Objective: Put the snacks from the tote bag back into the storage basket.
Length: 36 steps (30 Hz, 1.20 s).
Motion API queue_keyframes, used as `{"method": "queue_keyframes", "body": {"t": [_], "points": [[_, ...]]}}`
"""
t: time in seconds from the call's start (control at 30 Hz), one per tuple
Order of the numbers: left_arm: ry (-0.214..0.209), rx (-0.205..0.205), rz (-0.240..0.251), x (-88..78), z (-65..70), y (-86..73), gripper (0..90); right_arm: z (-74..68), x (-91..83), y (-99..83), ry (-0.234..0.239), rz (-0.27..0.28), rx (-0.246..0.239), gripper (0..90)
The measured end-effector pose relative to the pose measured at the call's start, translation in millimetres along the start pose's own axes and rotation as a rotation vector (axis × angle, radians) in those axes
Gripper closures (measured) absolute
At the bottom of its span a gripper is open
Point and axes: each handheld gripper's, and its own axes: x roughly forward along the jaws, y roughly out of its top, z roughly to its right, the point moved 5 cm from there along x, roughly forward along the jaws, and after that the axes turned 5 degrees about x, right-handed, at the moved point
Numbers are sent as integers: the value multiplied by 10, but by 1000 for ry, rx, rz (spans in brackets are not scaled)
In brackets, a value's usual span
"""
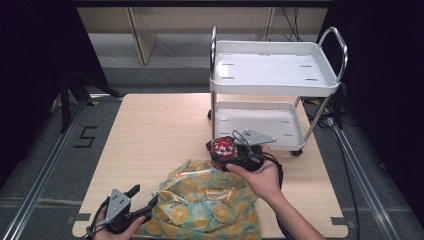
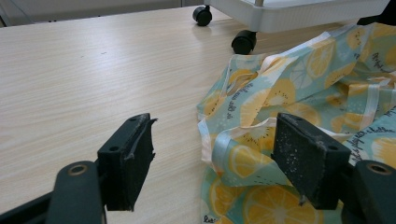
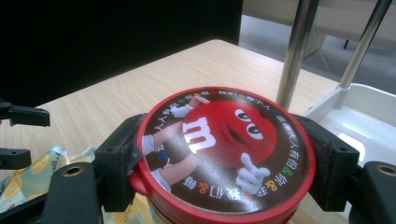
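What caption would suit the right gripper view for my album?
Right tool clamps a red-lidded candy tub above the wooden table, beside a white cart.

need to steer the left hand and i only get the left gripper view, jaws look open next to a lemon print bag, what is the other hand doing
Observer: The right gripper is shut on a red-lidded candy tub, gripped at the lid's two sides.
Operator: where is that tub over the table
Observer: In the high view it is held above the far edge of the lemon-print bag, just in front of the white cart.
Operator: is anything on the cart
Observer: Both of its trays look bare in the high view.
Operator: and my left gripper
Observer: The left gripper sits at the table's near left corner, one jaw over the bag's edge.
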Motion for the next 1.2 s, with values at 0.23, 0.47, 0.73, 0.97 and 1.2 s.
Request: {"method": "queue_keyframes", "body": {"t": [0.23,0.47,0.73,0.97,1.2], "points": [[-1,-1,0,1,2,-1,284,29,-8,4,4,-6,28,265],[0,-1,0,2,1,-1,284,71,-12,22,-3,9,13,265],[-3,-2,0,-1,-3,-2,284,103,-19,33,-3,12,24,265],[-4,-6,5,-1,-2,1,285,142,-28,30,-27,17,42,265],[-5,-6,5,-1,-3,2,284,175,-38,32,-37,14,35,265]]}}
